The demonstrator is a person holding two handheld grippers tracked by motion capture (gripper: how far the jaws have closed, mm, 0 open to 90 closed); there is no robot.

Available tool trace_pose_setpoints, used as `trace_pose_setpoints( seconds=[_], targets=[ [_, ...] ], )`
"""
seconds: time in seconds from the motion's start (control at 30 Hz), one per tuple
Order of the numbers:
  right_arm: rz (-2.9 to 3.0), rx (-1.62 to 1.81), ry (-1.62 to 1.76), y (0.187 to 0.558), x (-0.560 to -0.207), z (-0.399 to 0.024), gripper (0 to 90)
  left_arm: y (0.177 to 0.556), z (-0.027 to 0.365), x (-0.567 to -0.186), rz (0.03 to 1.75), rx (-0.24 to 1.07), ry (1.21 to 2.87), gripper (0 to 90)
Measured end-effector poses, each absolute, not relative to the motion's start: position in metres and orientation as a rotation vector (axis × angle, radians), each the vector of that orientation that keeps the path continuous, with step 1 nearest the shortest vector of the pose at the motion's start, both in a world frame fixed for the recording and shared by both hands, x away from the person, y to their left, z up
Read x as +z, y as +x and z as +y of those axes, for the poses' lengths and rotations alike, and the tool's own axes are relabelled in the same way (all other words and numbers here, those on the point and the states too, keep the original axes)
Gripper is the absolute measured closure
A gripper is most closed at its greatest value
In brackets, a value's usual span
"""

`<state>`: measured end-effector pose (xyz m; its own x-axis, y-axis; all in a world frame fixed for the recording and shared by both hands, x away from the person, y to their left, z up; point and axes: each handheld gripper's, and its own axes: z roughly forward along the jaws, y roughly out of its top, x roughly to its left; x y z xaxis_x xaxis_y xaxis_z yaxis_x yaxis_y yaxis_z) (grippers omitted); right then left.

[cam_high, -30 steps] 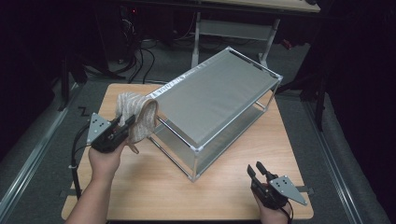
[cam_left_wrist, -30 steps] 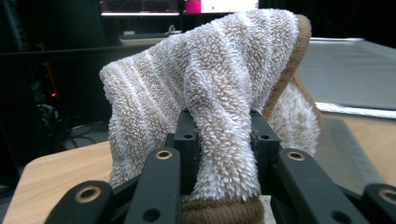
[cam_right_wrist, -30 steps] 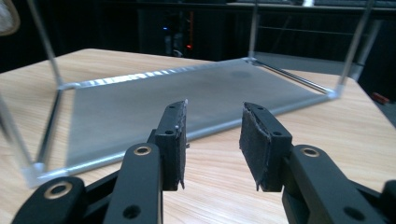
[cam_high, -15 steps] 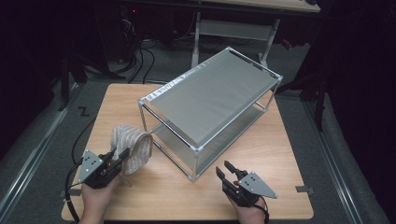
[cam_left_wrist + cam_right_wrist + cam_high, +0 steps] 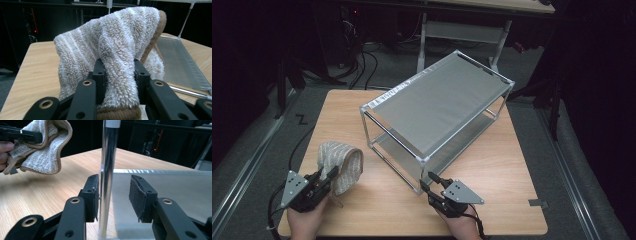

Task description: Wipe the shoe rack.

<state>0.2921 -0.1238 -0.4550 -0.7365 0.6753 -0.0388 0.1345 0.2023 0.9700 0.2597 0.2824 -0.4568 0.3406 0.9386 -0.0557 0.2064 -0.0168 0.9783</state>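
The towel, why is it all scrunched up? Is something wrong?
Nothing looks wrong. The towel is bunched because the left gripper pinches a fold of it. The metal rack stands square, though set at an angle across the table. No spills or damage show.

My left hand [image 5: 304, 220] came in from the bottom edge at the left, with its fingers wrapped around the back of my left gripper [image 5: 326, 176]. That gripper lay low and pointed forward and a bit to the right. Its two black jaws were squeezed together on something soft, and the grey three-cornered plate sat on top. My right hand [image 5: 462, 226] came in from the bottom edge too, farther to the right. It held my right gripper [image 5: 427, 181], which pointed forward and to the left. Its jaws stood apart, and the pads [image 5: 142, 195] were not pressing on anything. Both grippers stayed well apart.
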Motion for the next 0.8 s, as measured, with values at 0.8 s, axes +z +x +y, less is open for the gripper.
trace_pose_setpoints(
  seconds=[0.8],
  targets=[
    [2.002,1.562,0.702,0.296,-0.453,-0.114,79.6,0.257,0.278,-0.457,1.087,0.838,1.508,70.0]
  ],
)
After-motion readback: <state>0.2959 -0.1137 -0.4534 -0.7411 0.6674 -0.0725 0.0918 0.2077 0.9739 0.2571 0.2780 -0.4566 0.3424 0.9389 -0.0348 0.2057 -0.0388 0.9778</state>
